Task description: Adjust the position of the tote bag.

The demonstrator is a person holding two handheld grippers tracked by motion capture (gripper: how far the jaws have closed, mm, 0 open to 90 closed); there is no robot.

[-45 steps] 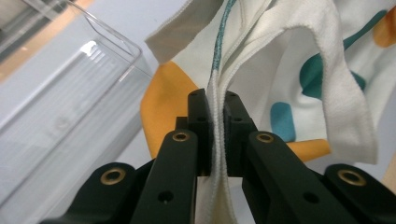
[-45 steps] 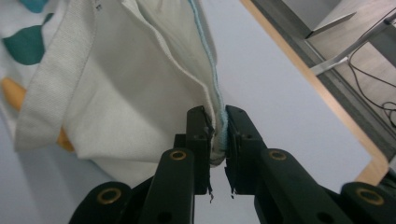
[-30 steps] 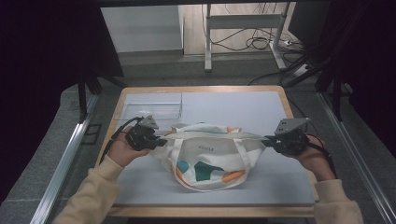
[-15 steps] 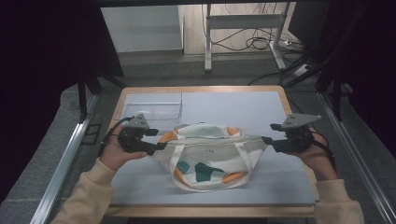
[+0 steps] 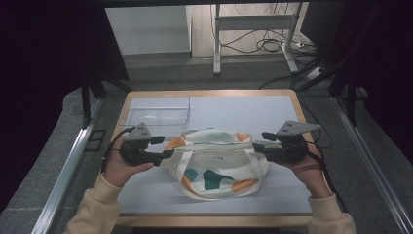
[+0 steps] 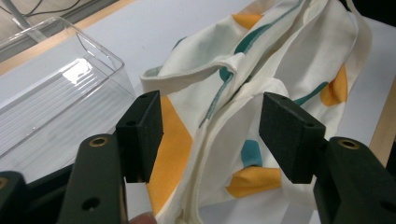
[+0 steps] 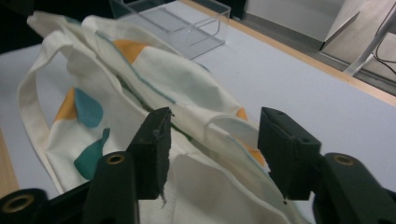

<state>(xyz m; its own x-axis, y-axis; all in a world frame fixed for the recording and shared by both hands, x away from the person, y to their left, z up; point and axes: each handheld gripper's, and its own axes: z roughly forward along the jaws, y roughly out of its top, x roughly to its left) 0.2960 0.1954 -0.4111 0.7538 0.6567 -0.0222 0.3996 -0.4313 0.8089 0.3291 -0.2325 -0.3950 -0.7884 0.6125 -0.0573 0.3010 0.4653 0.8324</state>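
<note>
A cream tote bag point(image 5: 214, 165) printed with orange and teal shapes lies on the white mat, mouth and handles toward the far side. My left gripper point(image 5: 166, 146) is at the bag's left edge, open. In the left gripper view point(image 6: 210, 135) loose bag cloth point(image 6: 280, 56) runs through the gap, and neither pad presses it. My right gripper point(image 5: 258, 139) is at the bag's right edge, also open, with bag cloth point(image 7: 163, 79) lying loose between its pads point(image 7: 212, 149). Both pairs of jaws have just been closing a little after springing wide.
A clear plastic box point(image 5: 156, 114) stands on the mat behind my left gripper, close to the bag's left corner point(image 6: 46, 102). The mat point(image 5: 243, 112) sits on a wooden table whose front edge point(image 5: 214, 220) lies just behind my forearms. Metal rails run along both sides.
A second ago both grippers were shut on the bag's side edges. Both have opened and let go, the left hand has drawn back to the left, and the bag lies slack.
</note>
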